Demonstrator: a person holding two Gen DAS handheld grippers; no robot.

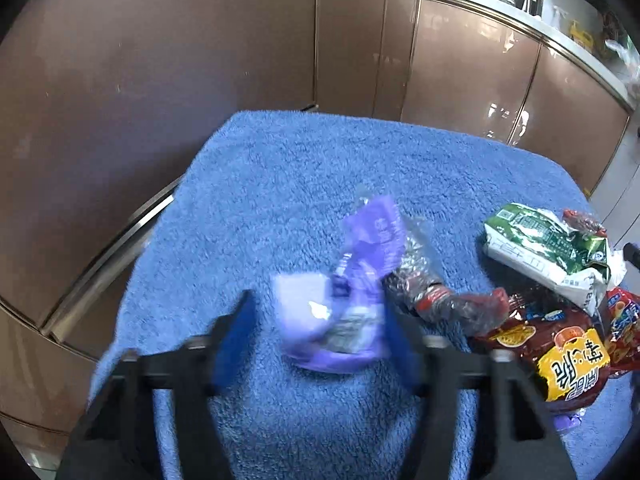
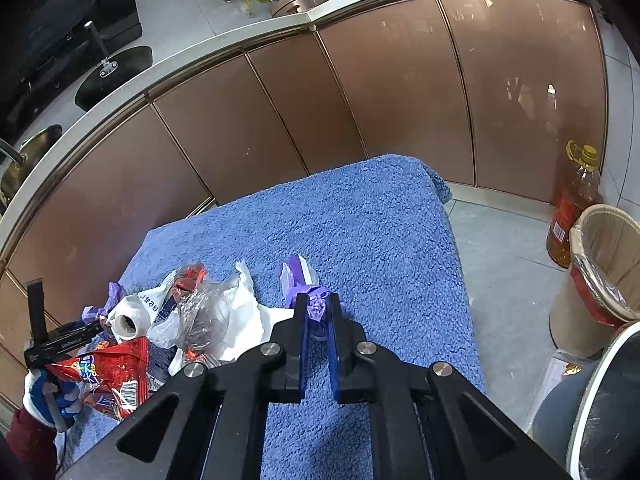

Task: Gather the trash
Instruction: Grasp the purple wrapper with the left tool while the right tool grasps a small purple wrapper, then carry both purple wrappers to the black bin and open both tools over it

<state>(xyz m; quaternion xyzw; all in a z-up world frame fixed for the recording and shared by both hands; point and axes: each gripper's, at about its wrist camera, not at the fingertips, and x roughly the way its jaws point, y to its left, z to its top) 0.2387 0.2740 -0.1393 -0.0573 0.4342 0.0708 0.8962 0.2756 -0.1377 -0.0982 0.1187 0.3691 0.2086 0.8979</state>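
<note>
Tongs first: right gripper, lower centre of its frame, clamped on a crumpled purple wrapper on the blue towel. Left gripper, bottom of its view, blurred, fingers apart; a second purple wrapper lies between them, long axis running up-right, whether gripped I cannot tell. Lined bin sits at right edge, nearer the right hand. Wrapper pile at lower left.

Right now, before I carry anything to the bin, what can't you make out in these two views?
- Left wrist view: motion blur smears the purple plastic wrapper between the left tongs; contact unclear.
- Right wrist view: the lined round waste bin is cut by the right edge; contents hidden.
- Right wrist view: the right tongs cover most of the crumpled purple wrapper they pinch.
</note>
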